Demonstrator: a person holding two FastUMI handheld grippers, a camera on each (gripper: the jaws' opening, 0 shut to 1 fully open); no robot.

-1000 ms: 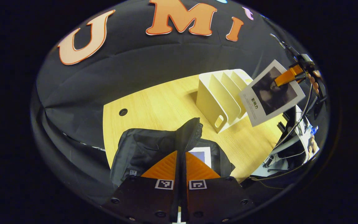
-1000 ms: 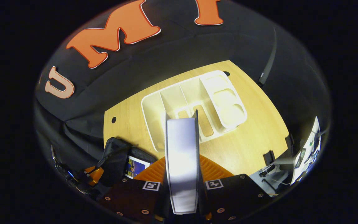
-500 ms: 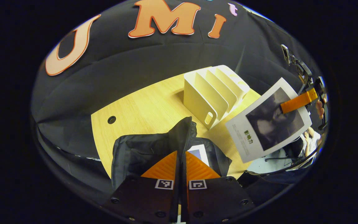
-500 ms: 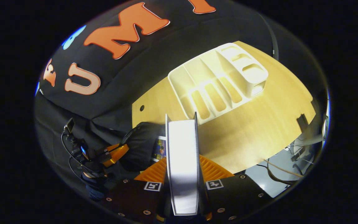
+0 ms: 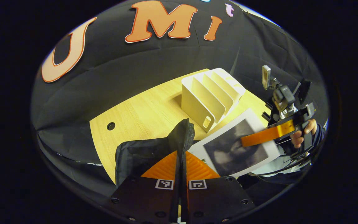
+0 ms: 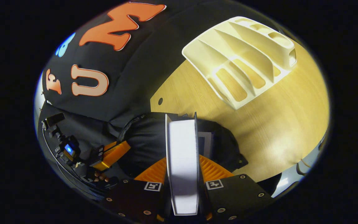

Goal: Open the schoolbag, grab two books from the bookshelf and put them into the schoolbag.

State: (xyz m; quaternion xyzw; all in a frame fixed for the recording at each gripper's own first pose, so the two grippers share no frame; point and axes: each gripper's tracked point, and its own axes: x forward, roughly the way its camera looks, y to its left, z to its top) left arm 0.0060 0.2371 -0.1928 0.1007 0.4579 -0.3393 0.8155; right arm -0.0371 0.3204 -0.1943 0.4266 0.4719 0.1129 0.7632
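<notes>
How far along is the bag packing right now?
Done: schoolbag open, one book already inside, bookshelf empty. In hand: left tool pinches the bag's zipper edge open; right tool carries the second book above it. Left: dropping it in.

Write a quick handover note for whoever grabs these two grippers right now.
Left gripper: shut on the schoolbag's zipper edge, holding the schoolbag open.
Right gripper: shut on a book, carried over the bag's opening, not yet inside.
Another book shows inside the bag.
Bookshelf stands on the wooden table behind the bag; its slots look empty.
Done: bag opened, apparently one book in.
Left: lower the held book into the bag and release.
</notes>
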